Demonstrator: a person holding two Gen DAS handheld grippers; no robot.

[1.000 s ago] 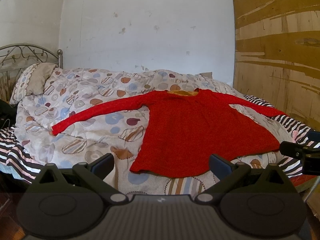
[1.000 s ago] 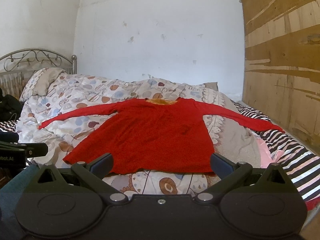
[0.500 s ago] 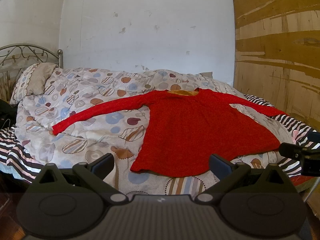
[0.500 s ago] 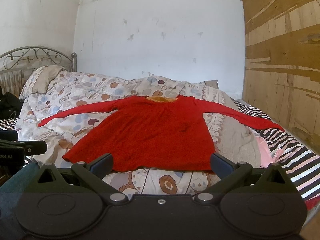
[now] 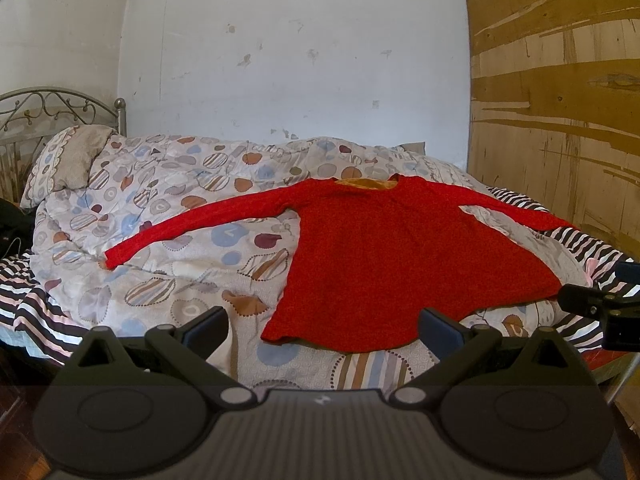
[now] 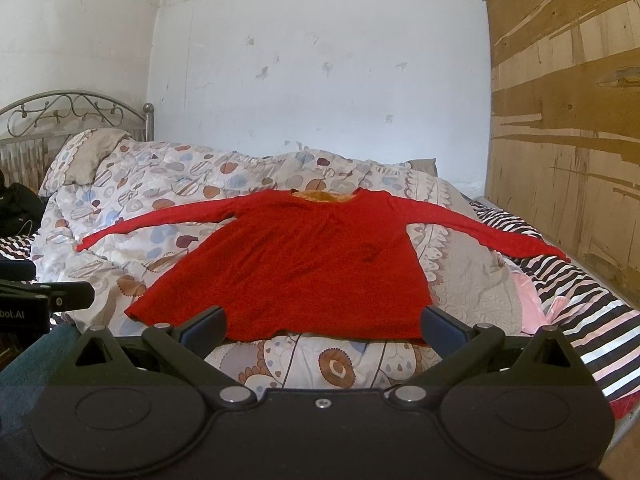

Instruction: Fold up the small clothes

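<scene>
A red long-sleeved top [image 5: 384,256] [image 6: 304,264] lies flat on the bed, both sleeves spread out, its orange-lined neck at the far side and its hem nearest me. My left gripper [image 5: 322,330] stands open in front of the hem's left half, empty and not touching the cloth. My right gripper [image 6: 322,326] is open too, empty, just short of the hem's middle. The right gripper's tip [image 5: 600,308] pokes into the left wrist view at the right edge. At the left edge of the right wrist view shows the left gripper's tip [image 6: 44,296].
The top rests on a patterned quilt [image 5: 172,216] over a striped sheet [image 6: 592,296]. A pillow [image 5: 76,160] and metal headboard [image 6: 68,114] are at the left. A white wall stands behind, a wooden panel [image 6: 568,120] at the right. Pink cloth [image 6: 528,292] lies beside the quilt.
Almost nothing has moved. The right wrist view has edged slightly closer to the hem; both grippers stay open and empty.
</scene>
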